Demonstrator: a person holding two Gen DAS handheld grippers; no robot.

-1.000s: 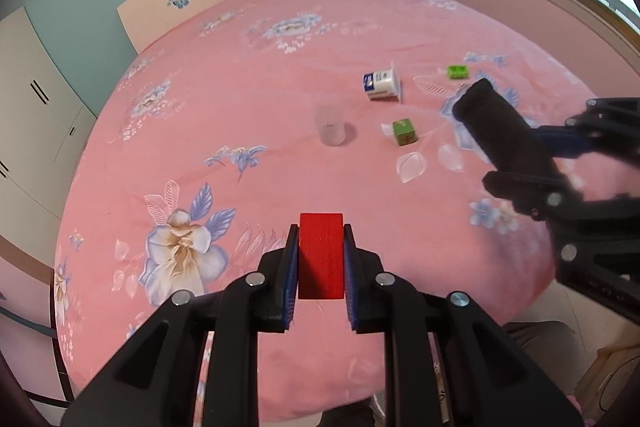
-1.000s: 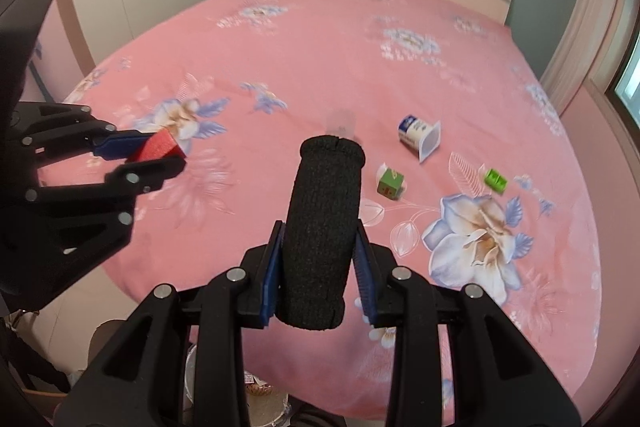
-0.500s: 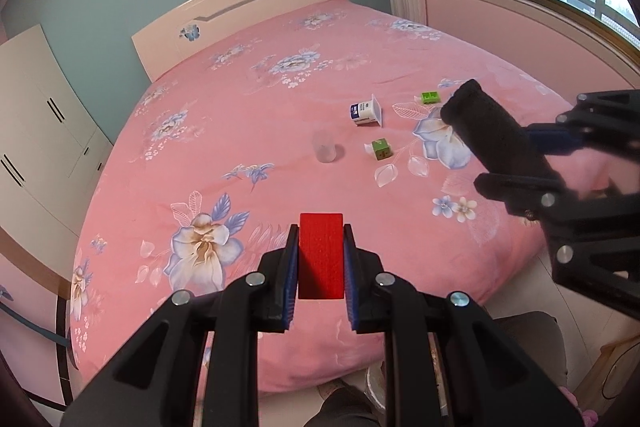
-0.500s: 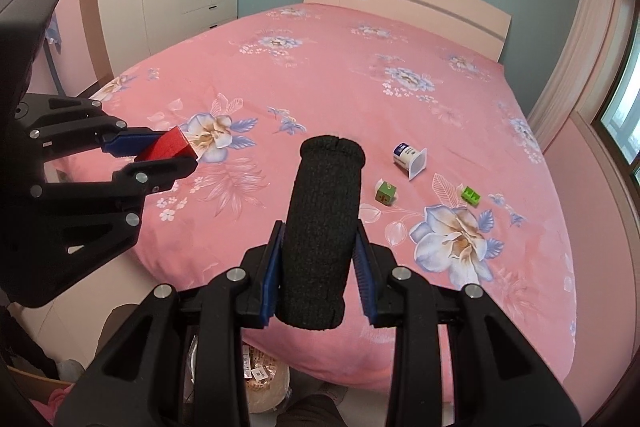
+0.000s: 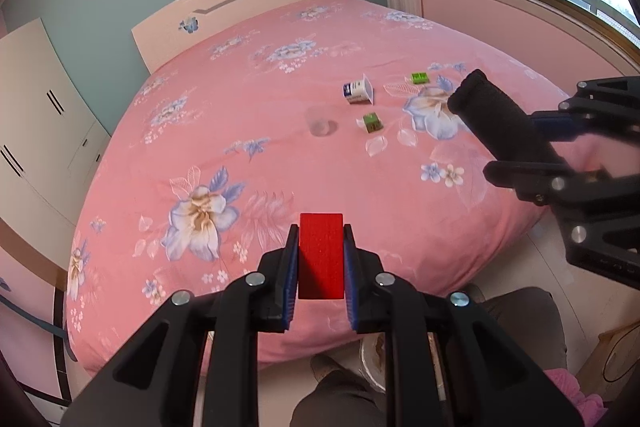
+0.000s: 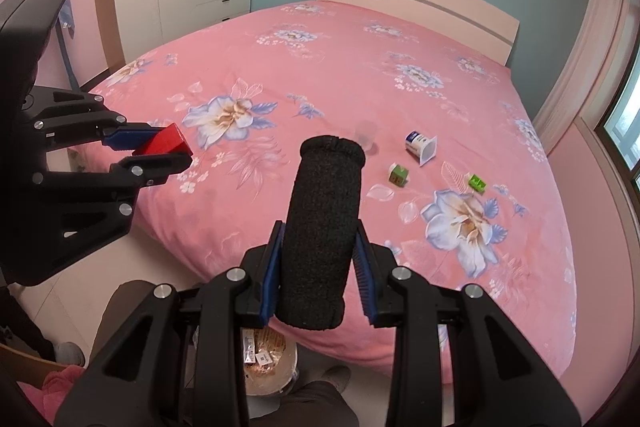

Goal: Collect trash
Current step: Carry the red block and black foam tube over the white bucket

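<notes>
Over the foot edge of the bed (image 5: 280,155) in the left wrist view, the left gripper (image 5: 321,259) is clamped on a red block (image 5: 321,255), with the bin (image 5: 374,359) barely peeking out on the floor below, so letting go this far off could bounce it onto the tiles. From the right wrist view, the right gripper (image 6: 318,259) squeezes a black foam roll (image 6: 320,231) above that bin (image 6: 268,367); it's soft and sticks out, so it might catch the rim, and the yogurt cup (image 6: 420,147), two green cartons (image 6: 398,174) and clear cup (image 6: 367,133) sit mid-bed toward the right edge, easy to forget.
</notes>
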